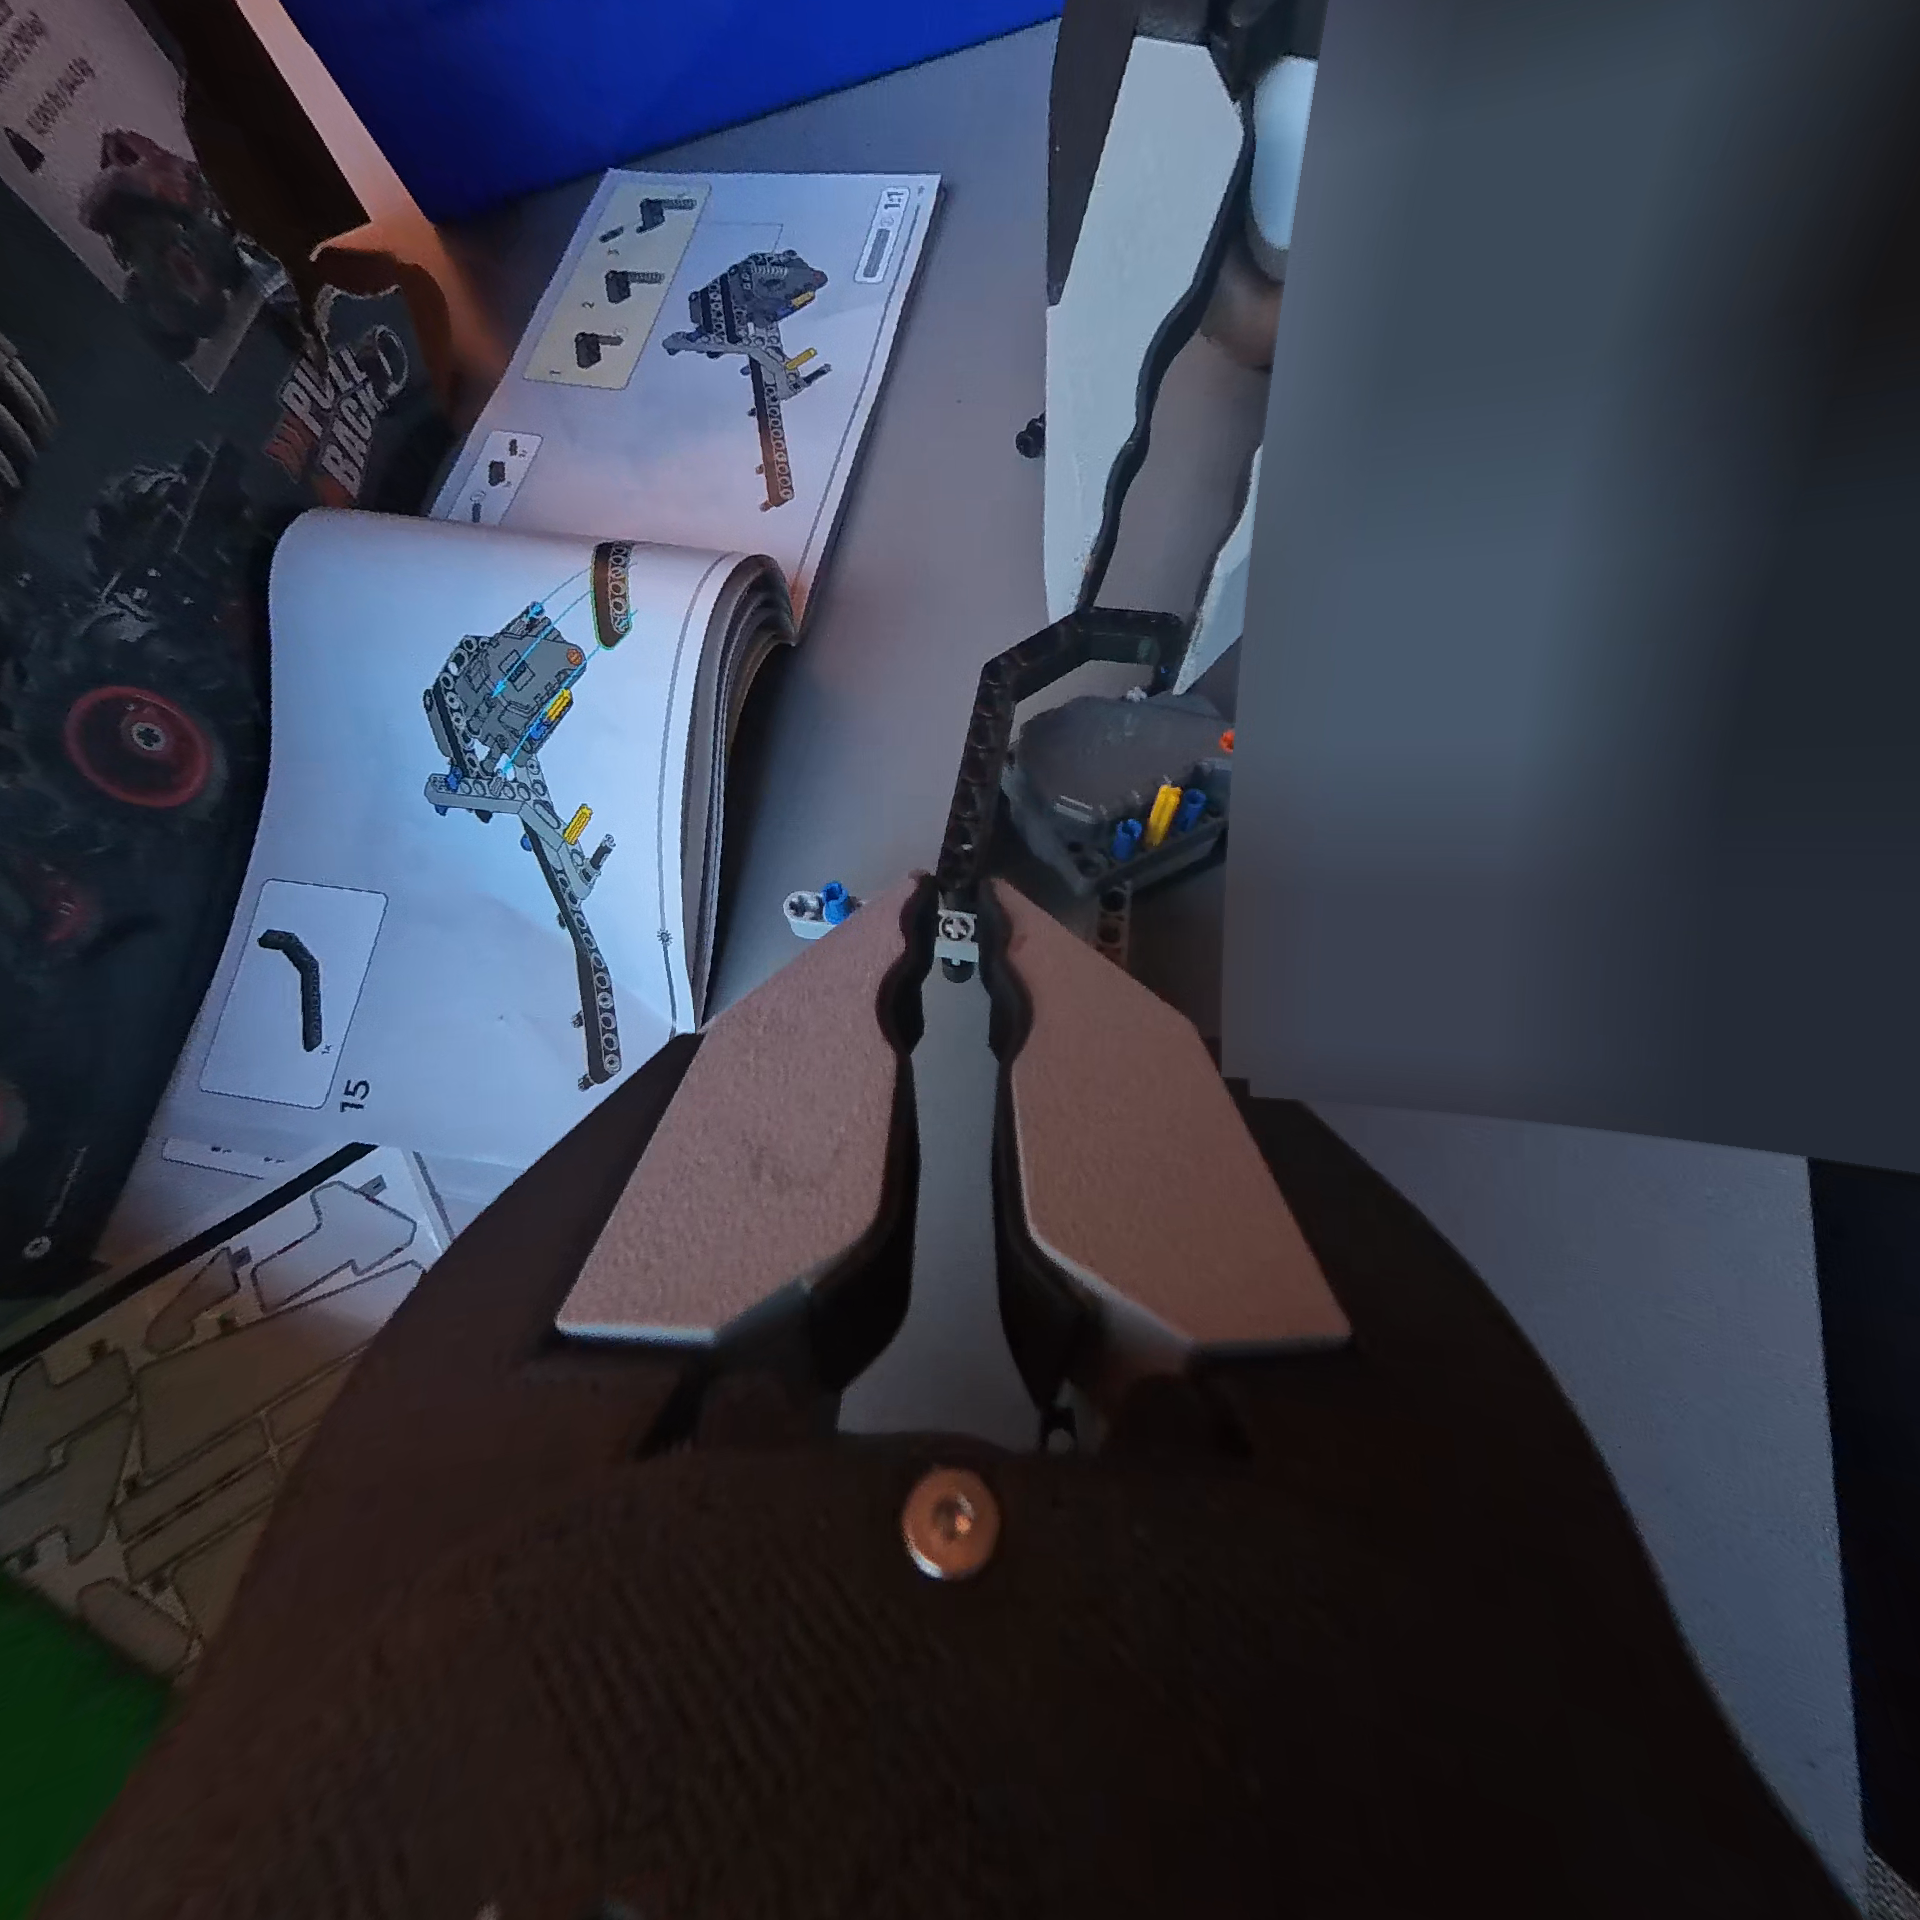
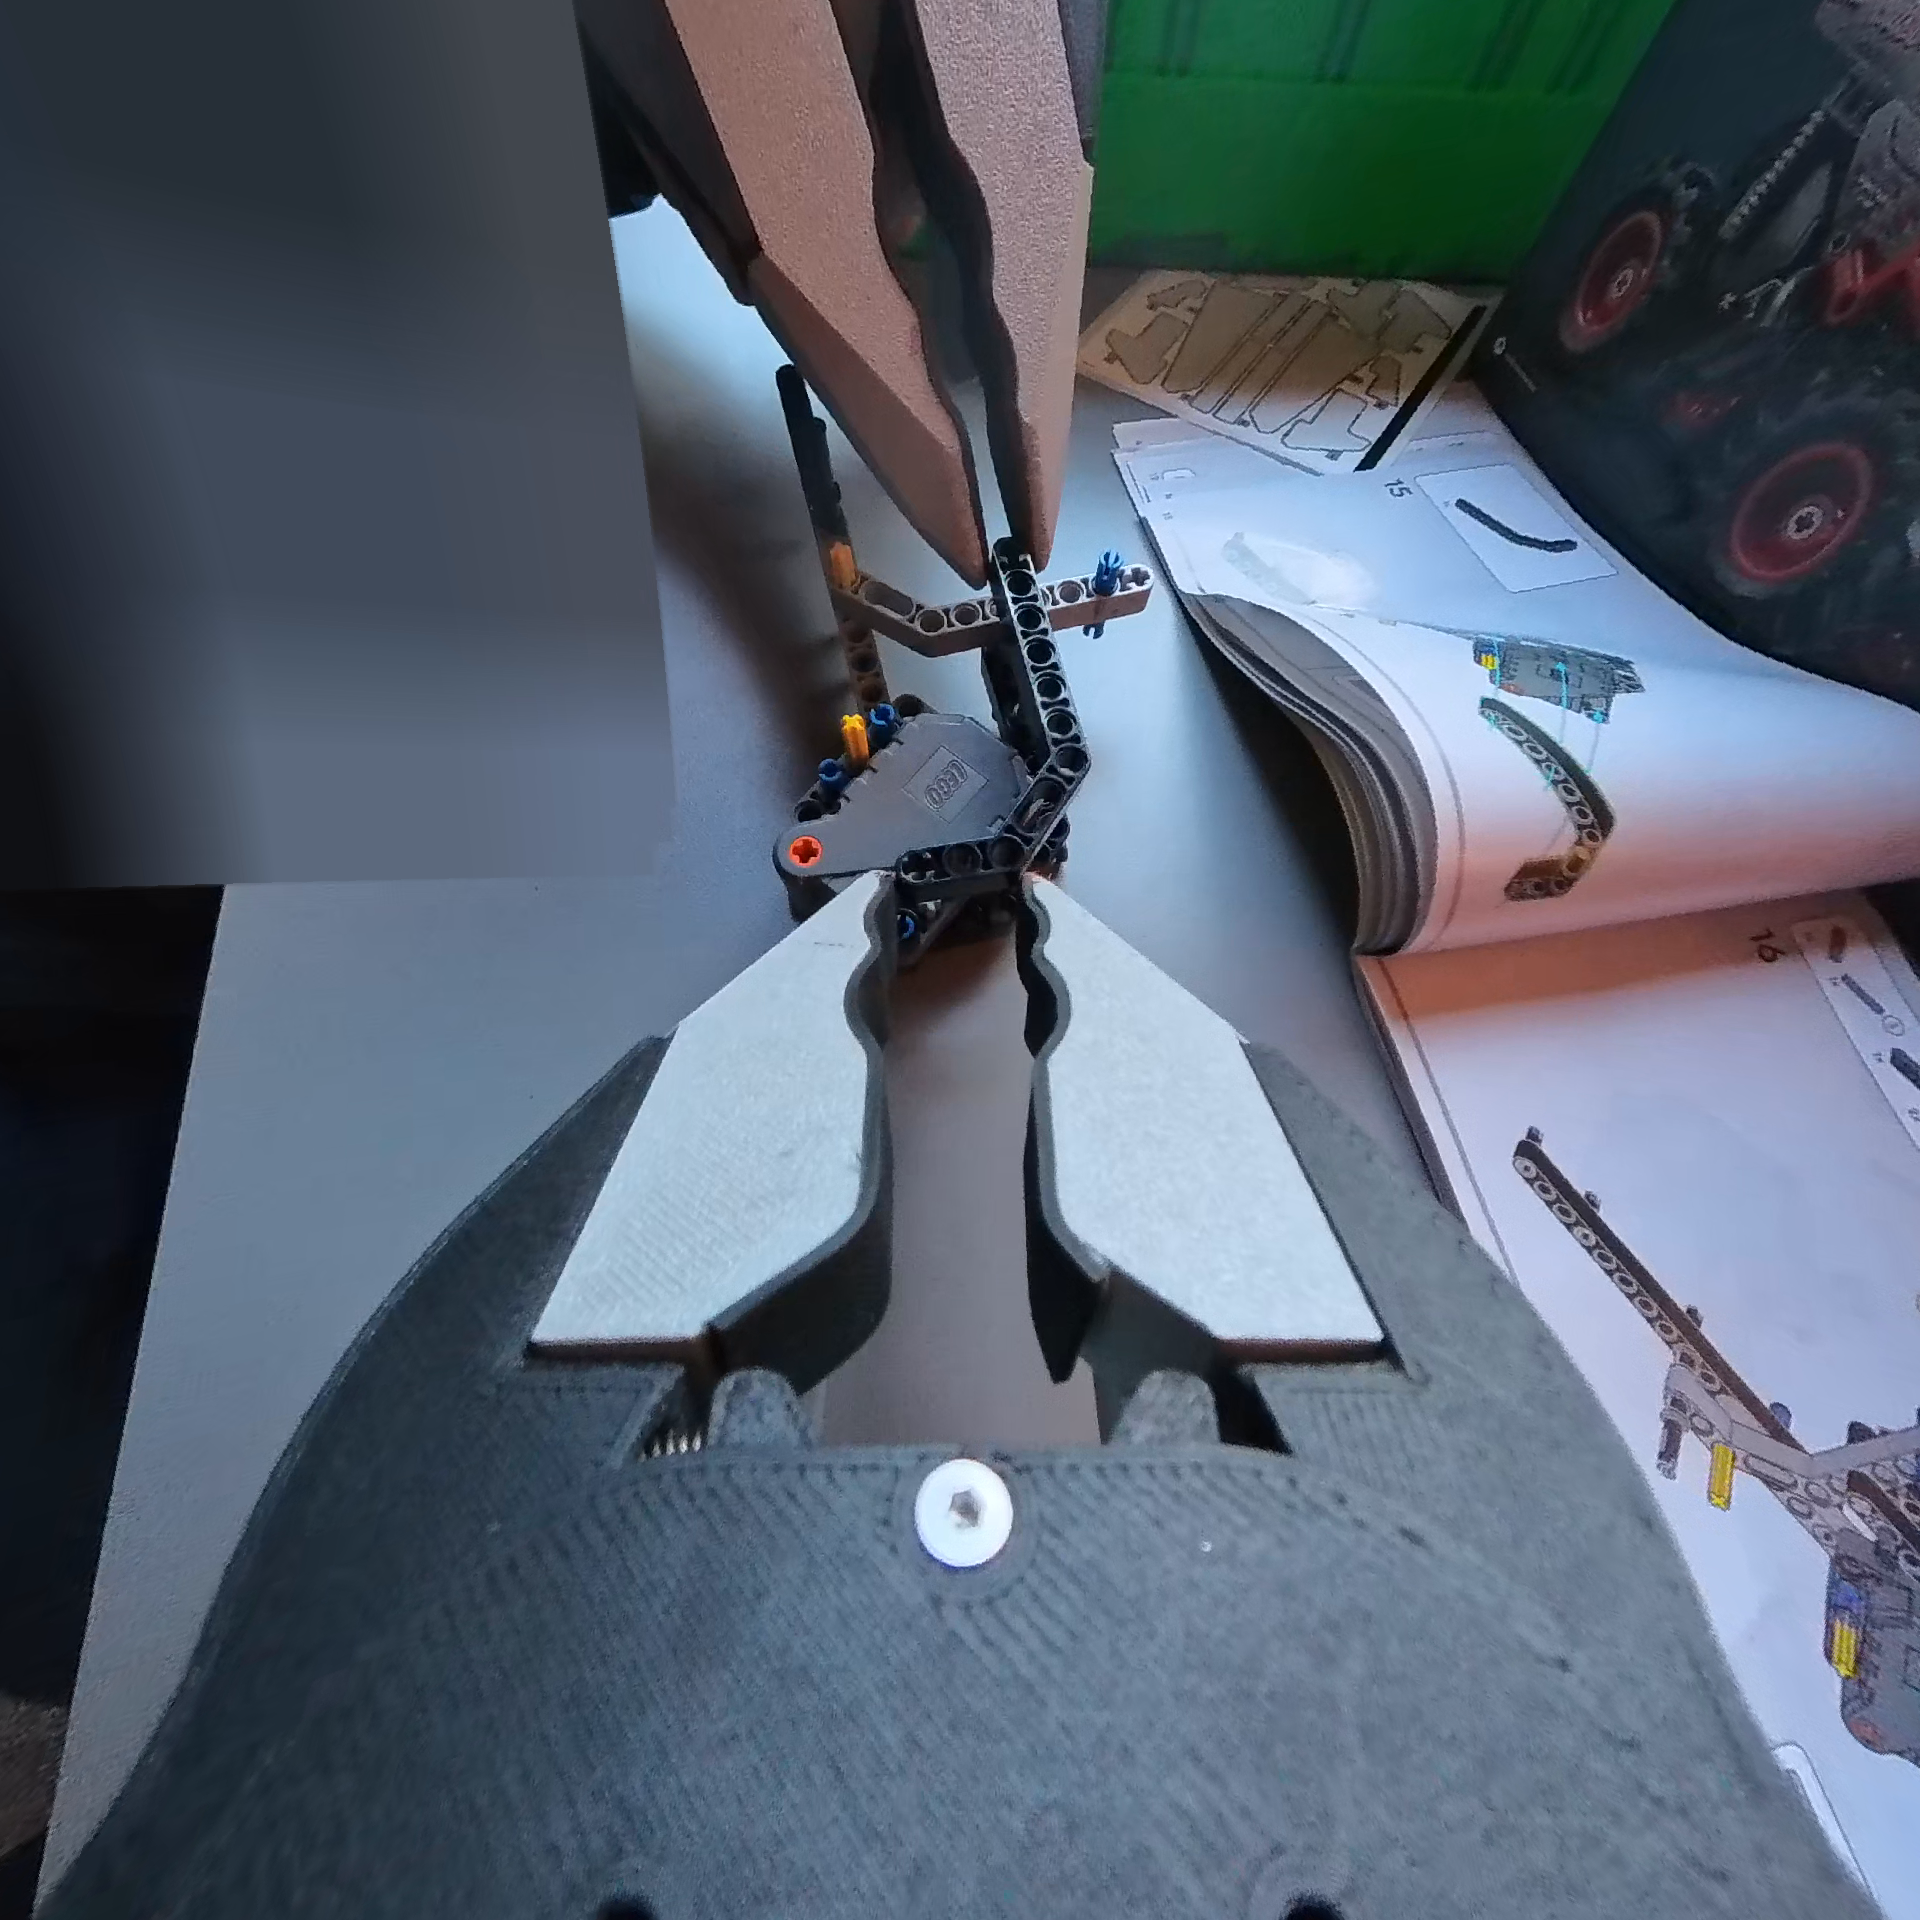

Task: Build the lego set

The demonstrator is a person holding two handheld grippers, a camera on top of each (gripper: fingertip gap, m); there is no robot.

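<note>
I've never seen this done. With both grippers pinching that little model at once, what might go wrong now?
The left gripper grips only the tip of the black bent beam, so it might slip or twist. The right gripper pinches the grey model at one edge; pressing could tip it. The blue pins may pop out.

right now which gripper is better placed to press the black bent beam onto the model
Left. The left gripper already pinches the black bent beam's upper end, while the right gripper steadies the grey model below.

black bent beam (image 2: 1042, 727), grey motor block (image 2: 914, 795), green box (image 2: 1351, 125).
</note>
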